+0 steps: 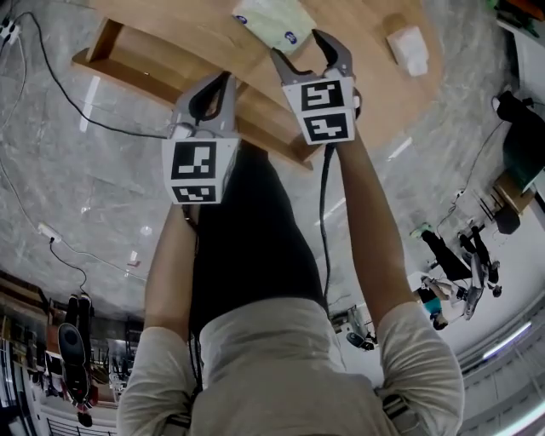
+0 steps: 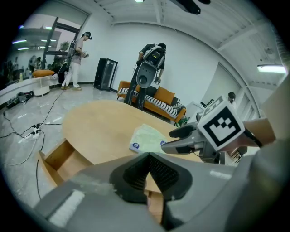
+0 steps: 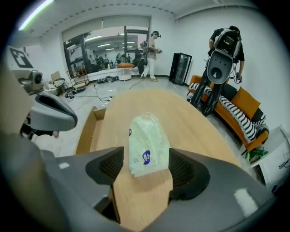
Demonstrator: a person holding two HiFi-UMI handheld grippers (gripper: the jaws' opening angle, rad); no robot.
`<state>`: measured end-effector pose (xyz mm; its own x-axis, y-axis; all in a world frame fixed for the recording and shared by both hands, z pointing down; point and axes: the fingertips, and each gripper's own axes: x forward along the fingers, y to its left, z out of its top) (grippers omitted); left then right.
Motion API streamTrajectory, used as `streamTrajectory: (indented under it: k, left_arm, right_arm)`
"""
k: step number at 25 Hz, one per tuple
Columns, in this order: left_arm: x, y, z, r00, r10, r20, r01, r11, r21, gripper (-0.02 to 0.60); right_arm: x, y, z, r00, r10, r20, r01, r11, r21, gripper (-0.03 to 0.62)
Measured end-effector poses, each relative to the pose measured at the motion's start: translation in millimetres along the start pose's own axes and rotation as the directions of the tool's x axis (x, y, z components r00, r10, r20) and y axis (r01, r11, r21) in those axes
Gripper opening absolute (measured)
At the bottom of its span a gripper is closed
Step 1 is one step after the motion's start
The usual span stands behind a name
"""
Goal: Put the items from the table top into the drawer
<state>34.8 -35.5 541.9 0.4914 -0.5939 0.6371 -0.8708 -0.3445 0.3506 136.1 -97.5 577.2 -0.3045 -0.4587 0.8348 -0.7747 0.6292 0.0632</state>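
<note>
Head view: right tongs (image 1: 298,44) spread wide, empty, astride the near end of the tissue pack (image 1: 274,21) on the table (image 1: 375,85). Left tongs (image 1: 223,81) pinched shut, empty, hanging back.

Left gripper view: pack ahead and right; open drawer (image 2: 63,158) lower left.

Right gripper view: pack dead ahead between the pads, long axis running away from me, ungripped. Small white pack (image 1: 409,47) off right, not in the way.
</note>
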Motion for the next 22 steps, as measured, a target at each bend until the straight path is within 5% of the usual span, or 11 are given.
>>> streamTrajectory:
  k: [6,7,8,9,22]
  left_arm:
    - [-6,11,-11,1.0,0.021,-0.005,-0.021,0.999,-0.04,0.02]
    - [-7,12,-13,1.0,0.024,-0.005,-0.024,0.999,-0.045,0.02]
    - [-8,12,-15,1.0,0.027,-0.005,-0.027,0.998,-0.051,0.02]
    - [-9,12,-16,1.0,0.029,-0.004,-0.03,0.998,-0.057,0.02]
    - [-38,34,-23,0.994,0.108,0.034,-0.103,0.986,-0.133,0.02]
  right_arm:
    - [28,-11,-4,0.997,-0.02,-0.071,0.017,0.999,-0.034,0.319]
    - [28,-12,-3,0.997,-0.026,-0.069,0.023,0.999,-0.044,0.228]
    - [26,-11,0,0.998,-0.028,-0.059,0.024,0.998,-0.059,0.033]
    - [24,-8,3,0.999,-0.022,-0.044,0.019,0.997,-0.074,0.009]
    - [-1,72,39,0.992,0.107,0.069,-0.098,0.987,-0.124,0.008]
